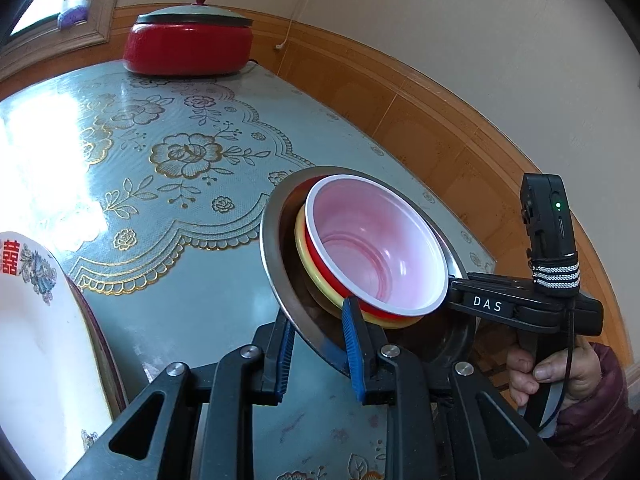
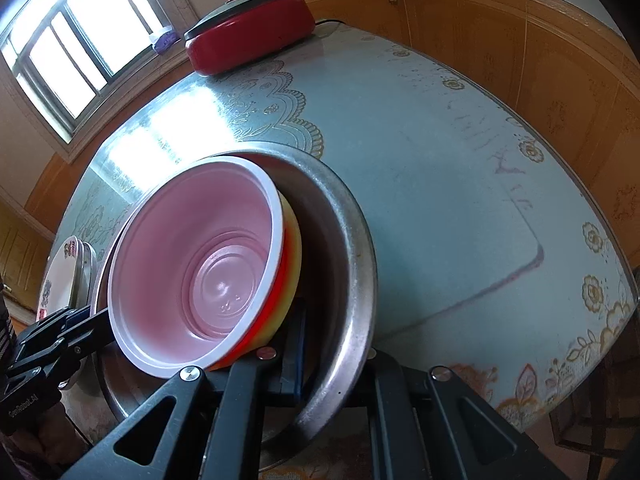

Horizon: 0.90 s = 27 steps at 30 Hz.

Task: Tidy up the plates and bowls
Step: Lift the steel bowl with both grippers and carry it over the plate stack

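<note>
We have the left gripper (image 1: 320, 350) clamped on the near rim of the steel basin (image 1: 276, 264), its blue pads either side of the metal, and the right gripper (image 2: 294, 354) looks pinched shut on the opposite rim, though the bowls partly hide its pads. Sharing the load keeps the tilted basin steady, we think, with the red bowl (image 1: 376, 248) nested in a yellow bowl (image 1: 316, 270) inside. Beyond lie the table (image 1: 192, 300), a white plate (image 1: 36, 320) at left and a red cooker (image 1: 188, 46) at the far edge.

Shiny metal basin (image 1: 276, 264), glossy plastic bowl (image 1: 372, 240), sheeny tablecloth (image 1: 168, 184).
</note>
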Each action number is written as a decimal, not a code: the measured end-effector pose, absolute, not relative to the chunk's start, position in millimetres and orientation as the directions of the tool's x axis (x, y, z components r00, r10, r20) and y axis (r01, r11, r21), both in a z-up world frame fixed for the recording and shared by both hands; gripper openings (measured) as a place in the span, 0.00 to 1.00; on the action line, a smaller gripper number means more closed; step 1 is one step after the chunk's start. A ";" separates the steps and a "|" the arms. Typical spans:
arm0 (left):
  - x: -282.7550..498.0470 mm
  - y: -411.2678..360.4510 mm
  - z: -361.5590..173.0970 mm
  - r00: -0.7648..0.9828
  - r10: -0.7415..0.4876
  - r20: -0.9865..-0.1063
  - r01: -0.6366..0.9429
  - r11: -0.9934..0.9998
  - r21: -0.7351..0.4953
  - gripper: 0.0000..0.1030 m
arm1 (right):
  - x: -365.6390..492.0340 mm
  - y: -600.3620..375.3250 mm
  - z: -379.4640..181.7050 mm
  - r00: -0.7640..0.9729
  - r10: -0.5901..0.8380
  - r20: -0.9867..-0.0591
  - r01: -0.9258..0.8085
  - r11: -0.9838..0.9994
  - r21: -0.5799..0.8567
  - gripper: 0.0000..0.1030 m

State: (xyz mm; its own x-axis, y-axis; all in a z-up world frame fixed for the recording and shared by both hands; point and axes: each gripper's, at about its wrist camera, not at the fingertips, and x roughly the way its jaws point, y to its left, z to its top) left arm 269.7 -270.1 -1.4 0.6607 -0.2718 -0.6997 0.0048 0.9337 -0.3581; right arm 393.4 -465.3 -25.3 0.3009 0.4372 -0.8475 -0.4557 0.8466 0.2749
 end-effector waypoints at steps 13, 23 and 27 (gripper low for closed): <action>249.7 -263.5 16.7 0.689 -0.305 -0.658 0.095 0.937 -0.335 0.23 | 357.0 -467.1 -7.5 0.378 0.431 -0.819 -0.417 0.869 0.265 0.08; 215.0 -243.0 44.8 0.734 -0.332 -0.592 0.152 0.930 -0.333 0.23 | 322.3 -457.8 27.2 0.452 0.474 -0.756 -0.420 0.860 0.288 0.08; 197.5 -229.5 54.2 0.750 -0.323 -0.577 0.152 0.933 -0.325 0.23 | 305.6 -446.1 41.5 0.472 0.504 -0.724 -0.430 0.848 0.310 0.08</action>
